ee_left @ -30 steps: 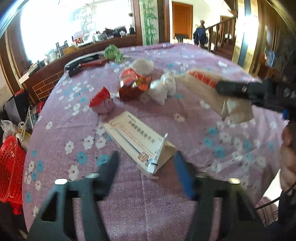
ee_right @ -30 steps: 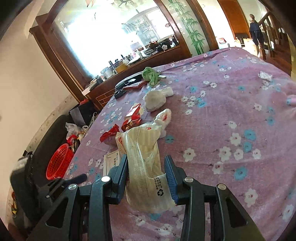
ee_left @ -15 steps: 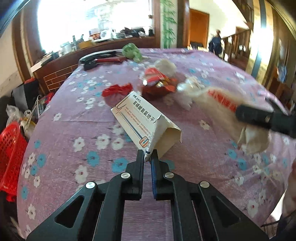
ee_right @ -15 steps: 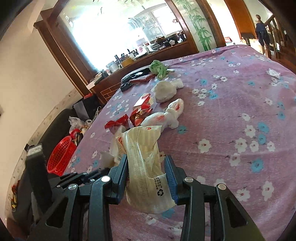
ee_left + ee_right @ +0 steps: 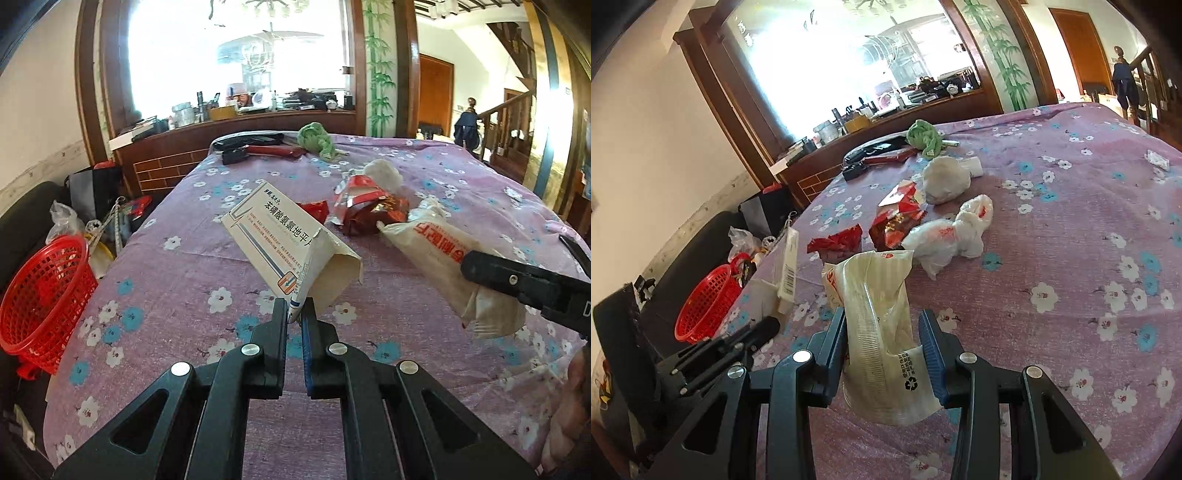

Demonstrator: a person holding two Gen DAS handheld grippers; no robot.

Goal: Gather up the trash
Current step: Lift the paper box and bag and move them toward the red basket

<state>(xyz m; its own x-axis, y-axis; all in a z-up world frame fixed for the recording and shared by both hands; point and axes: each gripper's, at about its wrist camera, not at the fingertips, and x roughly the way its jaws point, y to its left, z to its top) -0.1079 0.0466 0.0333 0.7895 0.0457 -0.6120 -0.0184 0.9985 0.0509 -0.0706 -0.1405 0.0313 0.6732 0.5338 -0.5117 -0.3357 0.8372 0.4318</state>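
My left gripper (image 5: 298, 314) is shut on the flap of an open white medicine box (image 5: 280, 240) and holds it tilted above the purple flowered tablecloth (image 5: 177, 284). The box also shows in the right wrist view (image 5: 786, 269). My right gripper (image 5: 884, 332) is shut on a cream plastic wrapper (image 5: 879, 314) with a recycling mark; the wrapper also shows in the left wrist view (image 5: 436, 254). On the cloth lie red snack wrappers (image 5: 897, 221), a small red wrapper (image 5: 836, 242), a knotted white plastic bag (image 5: 953, 234) and a white paper ball (image 5: 945, 179).
A red mesh basket (image 5: 44, 291) stands on the floor left of the table, also in the right wrist view (image 5: 705, 306). A green cloth (image 5: 316, 140), a red flat item (image 5: 273, 150) and black items (image 5: 255, 139) lie at the far edge. A wooden counter stands behind.
My left gripper closed on the box flap and lifted the box off the cloth, tilting it up. My right gripper kept its hold on the wrapper.
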